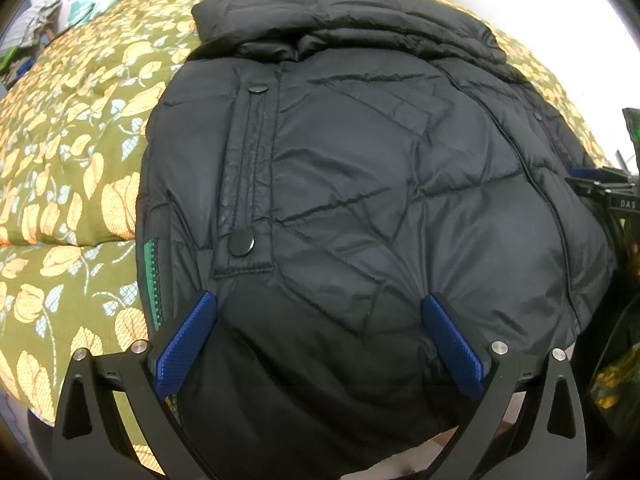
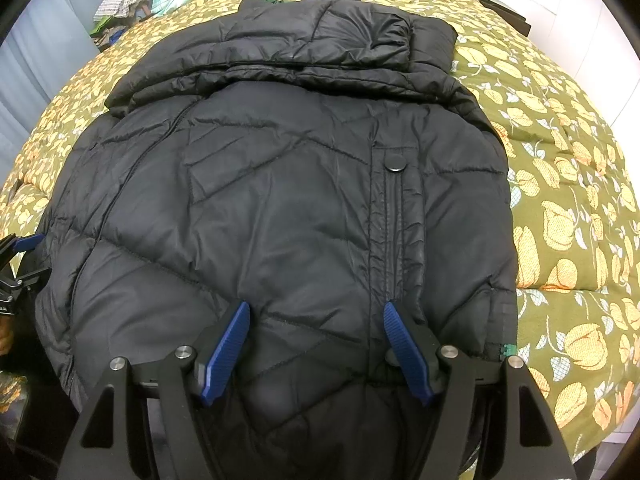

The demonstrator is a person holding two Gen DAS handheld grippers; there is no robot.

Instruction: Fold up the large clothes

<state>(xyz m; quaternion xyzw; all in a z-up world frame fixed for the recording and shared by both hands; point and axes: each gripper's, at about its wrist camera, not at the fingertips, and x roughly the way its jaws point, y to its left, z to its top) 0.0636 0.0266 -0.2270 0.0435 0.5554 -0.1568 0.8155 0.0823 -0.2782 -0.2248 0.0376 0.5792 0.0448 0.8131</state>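
A bed with an olive, orange-flowered quilt (image 2: 560, 184) carries a black quilted jacket (image 2: 280, 200), spread flat across its middle. The left claw (image 1: 320, 316) and right claw (image 2: 316, 328) both stand apart, blue pads pressing the jacket's near hem, gripping nothing.

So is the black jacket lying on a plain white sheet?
No, the black jacket lies on an olive green bedspread printed with orange flowers.
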